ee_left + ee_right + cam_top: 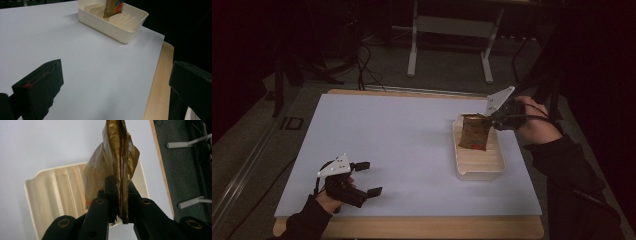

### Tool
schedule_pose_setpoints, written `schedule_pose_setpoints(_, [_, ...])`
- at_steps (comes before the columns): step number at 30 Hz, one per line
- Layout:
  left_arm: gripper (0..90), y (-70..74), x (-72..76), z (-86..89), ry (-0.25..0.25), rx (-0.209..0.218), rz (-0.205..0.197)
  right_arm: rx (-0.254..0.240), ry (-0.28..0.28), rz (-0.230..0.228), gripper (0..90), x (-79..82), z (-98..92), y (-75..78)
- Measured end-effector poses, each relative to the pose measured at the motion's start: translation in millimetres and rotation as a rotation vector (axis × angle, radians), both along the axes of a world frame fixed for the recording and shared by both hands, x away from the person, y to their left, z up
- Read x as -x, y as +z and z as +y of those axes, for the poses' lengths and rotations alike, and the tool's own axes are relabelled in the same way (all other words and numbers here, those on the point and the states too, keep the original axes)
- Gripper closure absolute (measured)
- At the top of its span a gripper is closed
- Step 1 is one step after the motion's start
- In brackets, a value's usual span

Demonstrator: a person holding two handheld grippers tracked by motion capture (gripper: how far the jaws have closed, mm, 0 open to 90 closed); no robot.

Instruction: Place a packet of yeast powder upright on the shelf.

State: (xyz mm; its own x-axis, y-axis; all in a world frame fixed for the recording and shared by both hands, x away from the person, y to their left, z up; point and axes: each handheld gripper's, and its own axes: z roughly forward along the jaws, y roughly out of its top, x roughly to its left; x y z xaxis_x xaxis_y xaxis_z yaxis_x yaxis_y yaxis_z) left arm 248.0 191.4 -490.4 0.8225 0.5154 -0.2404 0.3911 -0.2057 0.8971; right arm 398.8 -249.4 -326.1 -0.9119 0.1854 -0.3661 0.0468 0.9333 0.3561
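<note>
A gold snack packet point(474, 132) hangs over the cream ribbed tray point(479, 170) at the right of the white table, its lower end down among the tray's slots. My right gripper point(492, 119) is shut on the packet's top seam, which shows pinched between the black jaws in the right gripper view point(121, 195). The tray point(50, 200) lies beneath it there. At the table's near left corner my left gripper point(368, 178) hovers open with nothing between its fingers point(40, 90). In the left gripper view the tray point(117, 27) and the packet's lower part point(113, 6) lie far off.
A white sheet point(397, 150) covers the wooden table, whose bare edge point(157, 95) shows at the right of the left gripper view. Beyond the table stand a metal frame's legs point(412, 55) and cables on the dark floor.
</note>
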Motion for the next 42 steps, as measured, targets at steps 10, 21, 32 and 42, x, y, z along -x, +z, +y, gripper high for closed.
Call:
schedule_pose_setpoints(10, [0.4, -1.3, -0.1, 1.4, 0.0, 0.023, 0.009, -0.042, 0.012, -0.04, 85.1, -6.3, 8.5, -7.7])
schedule_pose_setpoints(21, [0.4, -3.0, 0.3, 0.4, -0.002, 0.029, 0.015, -0.152, 0.02, 0.008, 85.8, -7.6, 5.3, -18.6])
schedule_pose_setpoints(32, [0.4, -2.9, 0.3, -0.9, -0.01, 0.028, 0.013, -0.164, -0.006, 0.06, 86.7, -11.0, -4.3, -21.7])
schedule_pose_setpoints(42, [0.4, -3.2, 0.6, -1.9, -0.014, 0.027, 0.017, -0.143, -0.032, 0.089, 87.1, -11.7, -9.1, -29.1])
